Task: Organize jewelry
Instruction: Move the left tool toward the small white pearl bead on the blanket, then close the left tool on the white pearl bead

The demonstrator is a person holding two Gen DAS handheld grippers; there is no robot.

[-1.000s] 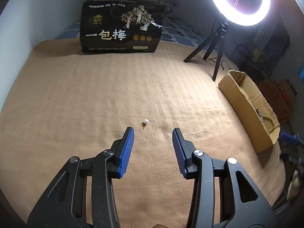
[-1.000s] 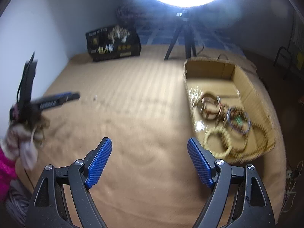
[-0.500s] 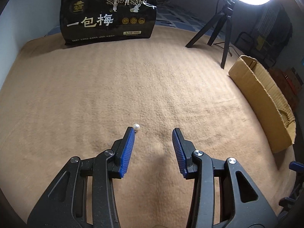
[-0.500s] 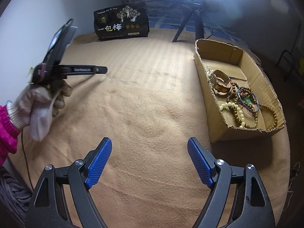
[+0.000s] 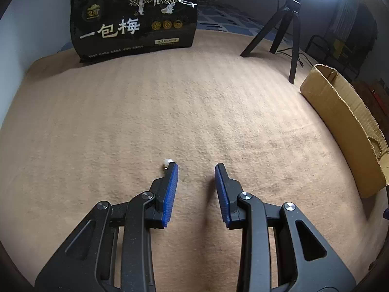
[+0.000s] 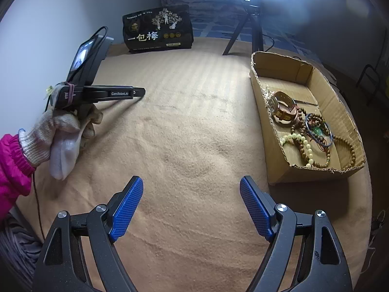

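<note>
Left wrist view: the left tool (image 5: 196, 166) sits low over the tan blanket (image 5: 170, 112) with its fingers spread and nothing between them. A small pearl piece (image 5: 167, 163), white with a short metal pin, lies on the blanket just outside the tip of the tool's left finger, touching it or nearly so; it is not in the gap. The cardboard box (image 5: 340, 121) is well apart from the pearl piece, to its right, and only its outer wall shows here. No other jewelry is visible on the blanket in this view. To pick the pearl piece up, the tool would probably need to shift left so the bead falls between the fingers.

Right wrist view: the right tool (image 6: 192, 187) hovers above the blanket, fingers spread wide, holding nothing. The cardboard box (image 6: 279, 170) stands near the tool, to its right, and already contains a leather-strap watch (image 6: 283, 108), brown wooden bead strands (image 6: 301, 136), a pale yellow bead bracelet (image 6: 300, 143), a blue bangle (image 6: 318, 131) and some small glinting pieces by the near wall that are too small to identify. The gloved left hand (image 6: 65, 126) grips the other tool, far to the box's left. The pearl piece cannot be made out here.

Judged from this, the sorting looks nearly finished: most items lie in the box, and the pearl piece appears to be the one thing left out.
</note>
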